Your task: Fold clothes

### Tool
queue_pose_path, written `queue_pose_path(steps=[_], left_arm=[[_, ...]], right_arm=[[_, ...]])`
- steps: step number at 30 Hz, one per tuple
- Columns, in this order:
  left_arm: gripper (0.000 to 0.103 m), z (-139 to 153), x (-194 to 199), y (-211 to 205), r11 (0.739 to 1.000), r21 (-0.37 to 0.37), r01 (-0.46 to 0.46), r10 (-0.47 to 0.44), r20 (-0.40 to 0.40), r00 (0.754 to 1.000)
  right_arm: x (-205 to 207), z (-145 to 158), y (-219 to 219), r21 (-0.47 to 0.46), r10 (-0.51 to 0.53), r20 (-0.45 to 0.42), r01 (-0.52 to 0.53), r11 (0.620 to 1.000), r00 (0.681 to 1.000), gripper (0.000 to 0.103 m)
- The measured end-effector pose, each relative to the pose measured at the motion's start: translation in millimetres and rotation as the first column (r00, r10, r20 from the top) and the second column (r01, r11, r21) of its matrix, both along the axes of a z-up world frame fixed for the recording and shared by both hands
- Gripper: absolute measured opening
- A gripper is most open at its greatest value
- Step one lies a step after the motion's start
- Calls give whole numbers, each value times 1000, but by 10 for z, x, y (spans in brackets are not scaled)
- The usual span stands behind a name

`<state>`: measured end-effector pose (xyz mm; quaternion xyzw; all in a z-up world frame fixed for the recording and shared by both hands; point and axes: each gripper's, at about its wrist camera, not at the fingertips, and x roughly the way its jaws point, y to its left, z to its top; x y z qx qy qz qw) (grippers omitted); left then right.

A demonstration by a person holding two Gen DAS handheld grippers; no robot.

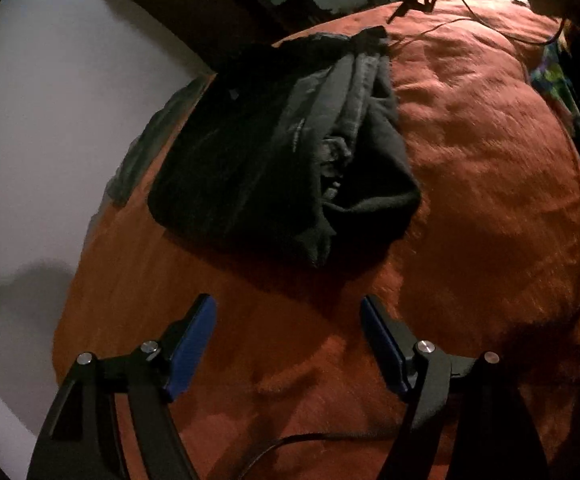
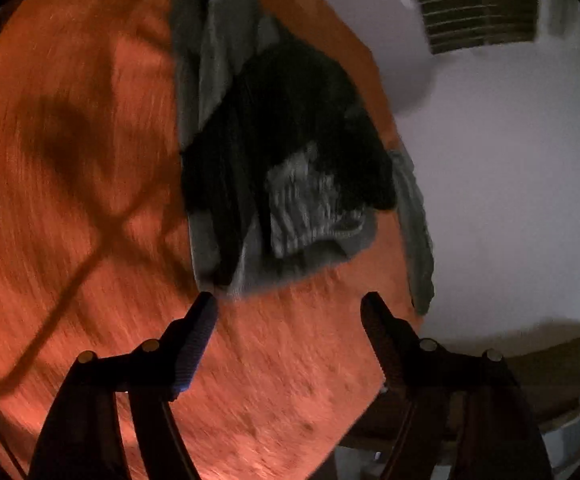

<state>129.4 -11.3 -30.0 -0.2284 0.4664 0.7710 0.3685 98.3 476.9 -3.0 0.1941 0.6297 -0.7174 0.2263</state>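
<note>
On the orange blanket, blurred dark clothes lie beyond both empty, wide-open grippers.

Black garment, folded into a thick bundle, lies on the rust-orange bed cover near the bed's edge. Grey ribbed layers show in its open folds. Beneath it a flat grey garment sticks out past the black bundle, one part hanging over the edge.
</note>
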Motion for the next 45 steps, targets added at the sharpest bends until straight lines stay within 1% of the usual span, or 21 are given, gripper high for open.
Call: queue_pose_path(steps=[3,5,7,8,10,13,14,17,19,20,23,25,26,28,30,32,35,38,40,43,45], left_arm=[[75,44,-69,60,999,44,-27,23,84,996],[75,131,-175,121,989,118,-89,63,208,976],[75,266,-300,173,955,222,-196,113,337,935],[75,352,-380,191,919,290,-267,139,395,908],[75,521,-550,215,814,410,-411,172,506,845],[75,737,-868,156,574,561,-596,215,599,771],[75,829,-952,109,494,600,-629,242,600,762],[75,1222,-1103,-115,295,725,-622,367,515,775],[75,1578,-1143,-343,229,792,-566,457,426,781],[77,1793,-1166,-481,226,819,-528,520,357,776],[80,2238,-1236,-824,260,842,-473,664,200,720],[80,2426,-1310,-1066,268,835,-480,711,164,683],[81,2445,-1336,-1136,289,822,-490,735,138,664],[81,2408,-1393,-1200,373,769,-519,776,48,629],[81,2294,-1388,-1194,480,698,-531,780,-63,622],[81,2026,-1344,-1092,614,566,-550,739,-168,652],[81,1564,-1242,-881,747,387,-541,637,-183,749],[81,1184,-1001,-656,812,314,-493,533,-53,844],[81,946,-857,-446,861,258,-439,448,25,894],[81,615,-560,-140,945,157,-288,285,44,958],[81,412,-354,-14,983,81,-167,166,21,986]], right_arm=[[24,-57,126,62,97,-16,-96,994,995,75],[10,-64,141,78,141,-13,-140,987,990,75],[32,-57,116,85,174,4,-174,981,985,75],[42,-56,90,89,189,8,-189,978,982,75],[41,-61,29,86,210,9,-210,974,978,76],[-60,-146,0,78,220,8,-220,972,976,77],[-93,-183,-4,80,222,11,-222,972,975,77],[-168,-274,-9,91,226,17,-227,970,974,77],[-175,-273,-26,90,222,22,-224,970,975,78],[-172,-263,-35,90,220,23,-221,971,975,78],[-157,-235,-76,85,211,14,-212,974,977,82],[-149,-223,-103,81,208,3,-208,975,978,85],[-139,-216,-117,80,212,-1,-211,974,977,85],[-167,-232,-108,81,225,-6,-224,971,974,85],[-208,-255,-90,83,238,-11,-236,968,971,85],[-208,-247,-102,85,245,-14,-243,966,969,85],[-195,-224,-134,88,247,-16,-244,966,969,85],[-207,-212,-165,88,242,-14,-240,967,970,85],[-220,-295,-132,89,240,-11,-239,967,971,85],[-273,-288,-91,94,243,-6,-241,966,970,85],[-287,-296,-211,97,245,-5,-243,965,969,85]])
